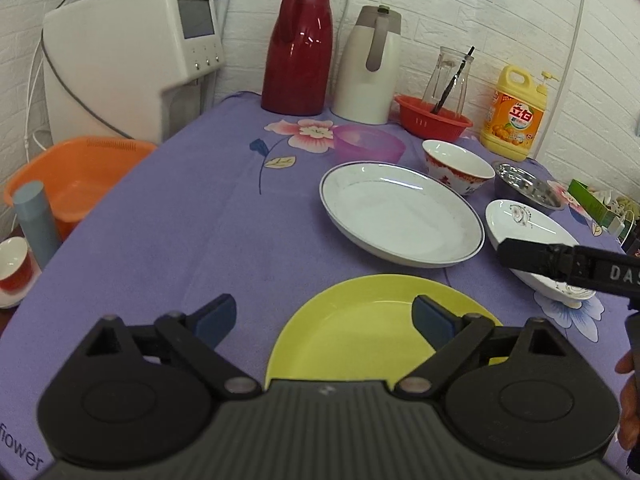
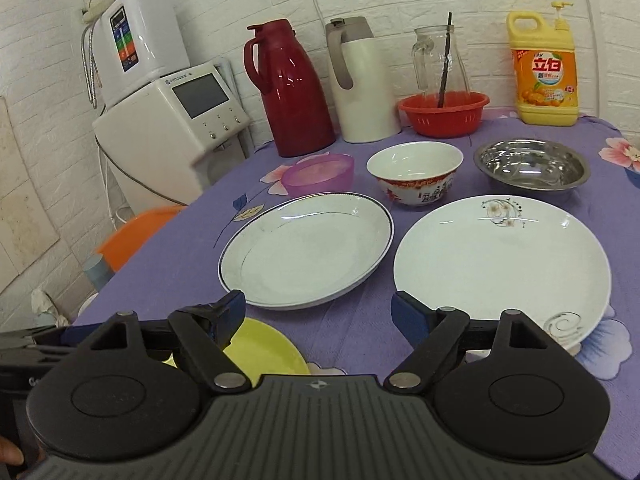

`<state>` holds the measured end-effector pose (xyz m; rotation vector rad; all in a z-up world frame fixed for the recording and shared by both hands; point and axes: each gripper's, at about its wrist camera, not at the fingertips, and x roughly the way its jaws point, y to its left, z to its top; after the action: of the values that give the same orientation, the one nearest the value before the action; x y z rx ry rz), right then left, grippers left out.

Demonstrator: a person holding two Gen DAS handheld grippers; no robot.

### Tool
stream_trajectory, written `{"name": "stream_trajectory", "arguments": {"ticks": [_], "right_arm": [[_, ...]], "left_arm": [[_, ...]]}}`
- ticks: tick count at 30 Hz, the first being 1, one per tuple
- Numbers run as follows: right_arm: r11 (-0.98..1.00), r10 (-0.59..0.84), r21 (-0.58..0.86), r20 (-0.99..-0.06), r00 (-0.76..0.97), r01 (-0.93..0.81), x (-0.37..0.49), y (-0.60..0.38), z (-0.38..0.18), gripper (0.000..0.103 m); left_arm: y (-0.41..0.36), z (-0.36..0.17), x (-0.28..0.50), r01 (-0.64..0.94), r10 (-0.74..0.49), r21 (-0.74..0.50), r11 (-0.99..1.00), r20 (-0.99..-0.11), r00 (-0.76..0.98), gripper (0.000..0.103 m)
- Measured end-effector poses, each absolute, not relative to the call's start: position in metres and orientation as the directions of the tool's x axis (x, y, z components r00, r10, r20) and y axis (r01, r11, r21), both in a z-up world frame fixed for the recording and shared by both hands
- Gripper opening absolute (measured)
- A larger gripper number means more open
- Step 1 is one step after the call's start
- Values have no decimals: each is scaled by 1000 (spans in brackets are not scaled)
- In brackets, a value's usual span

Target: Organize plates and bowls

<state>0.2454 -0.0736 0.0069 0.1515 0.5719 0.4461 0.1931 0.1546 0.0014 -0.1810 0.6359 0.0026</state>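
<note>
yellow plate [image 1: 372, 328]: round, glossy, bare, on purple tablecloth [image 1: 160, 220] at near edge. left gripper [image 1: 324, 320] above it, fingers spread wide. right gripper [image 2: 318, 312] likewise wide, holding nothing, before white floral plate [image 2: 500, 256].

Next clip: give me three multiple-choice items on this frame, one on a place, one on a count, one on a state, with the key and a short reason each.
1. Where does the metal bowl stand?
A. behind the flower-print plate
B. on the yellow plate
C. inside the red basket

2. How many plates lie on the purple tablecloth?
A. two
B. three
C. five

3. How are the left gripper and right gripper?
A. both open, holding nothing
B. left shut on a plate
C. right shut on a bowl

Key: 1 A, the bowl sits just beyond that plate's far rim. 2 B, yellow, flower-print and blue-rimmed plate. 3 A, wide gaps show between both pairs of fingers.
</note>
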Motion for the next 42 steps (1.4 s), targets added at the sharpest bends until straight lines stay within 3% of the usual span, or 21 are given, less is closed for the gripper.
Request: {"name": "stream_trajectory", "arguments": {"ticks": [5, 22, 26, 32, 42], "right_arm": [[852, 523, 362, -530, 668, -379, 269, -69, -4, 103], [911, 407, 313, -588, 699, -268, 276, -93, -15, 103], [893, 445, 345, -571, 691, -289, 272, -97, -9, 103], [902, 432, 243, -501, 750, -358, 298, -74, 15, 103], [927, 352, 112, -584, 732, -357, 364, -37, -20, 103]], "left_arm": [[151, 3, 198, -58, -43, -150, 987, -595, 802, 93], [139, 11, 215, -28, -50, -126, 992, -577, 815, 96], [143, 13, 220, -28, -49, -126, 992, -570, 820, 96], [169, 25, 266, -25, -81, -184, 983, -543, 836, 97], [180, -5, 339, -9, -118, -202, 979, -610, 783, 97]]}}
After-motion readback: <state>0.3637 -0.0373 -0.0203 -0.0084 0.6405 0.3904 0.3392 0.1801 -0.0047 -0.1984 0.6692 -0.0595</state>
